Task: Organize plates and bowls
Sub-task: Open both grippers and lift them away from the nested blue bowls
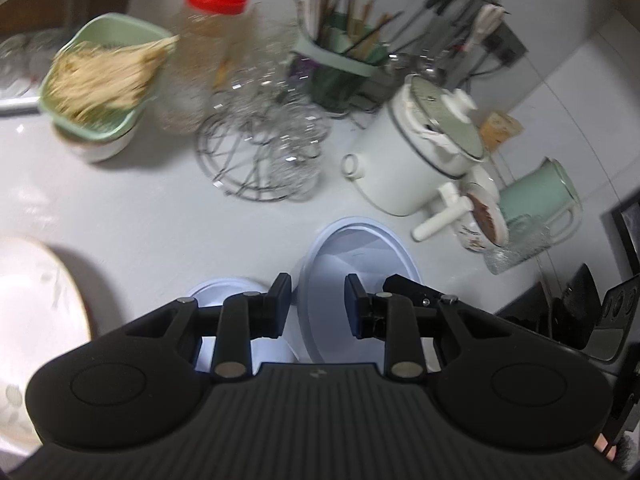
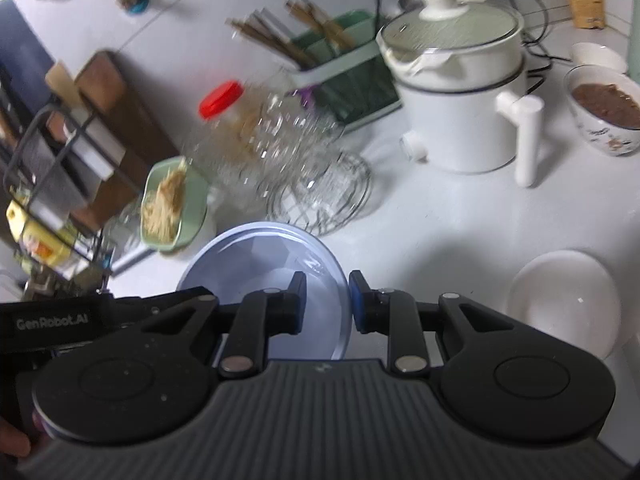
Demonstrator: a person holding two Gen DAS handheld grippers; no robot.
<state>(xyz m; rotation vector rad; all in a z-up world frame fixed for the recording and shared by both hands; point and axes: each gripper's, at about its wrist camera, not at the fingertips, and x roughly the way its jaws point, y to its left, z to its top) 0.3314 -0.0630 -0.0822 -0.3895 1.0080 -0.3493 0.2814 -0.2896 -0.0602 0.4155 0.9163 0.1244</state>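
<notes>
A pale blue bowl [image 1: 360,264] hangs tilted just above the white counter [image 1: 140,208]. My left gripper [image 1: 318,304] is shut on its left rim, one finger outside and one inside. My right gripper [image 2: 326,304] is shut on the right rim of the same pale blue bowl [image 2: 260,272]. The left gripper's black body [image 2: 52,320] shows at the left of the right wrist view. A second pale blue dish [image 1: 224,292] lies below the left fingers. A gold-rimmed white plate [image 1: 32,300] sits at the left, and a white bowl [image 2: 564,304] at the right.
Behind the bowl stand a wire rack of glass cups [image 1: 260,152], a white lidded pot [image 2: 460,108], a green basket of pale strips [image 1: 100,80], a red-lidded jar [image 2: 221,99] and a chopstick holder [image 2: 344,68]. A bowl of brown food [image 2: 604,108] and a green mug [image 1: 540,196] sit right.
</notes>
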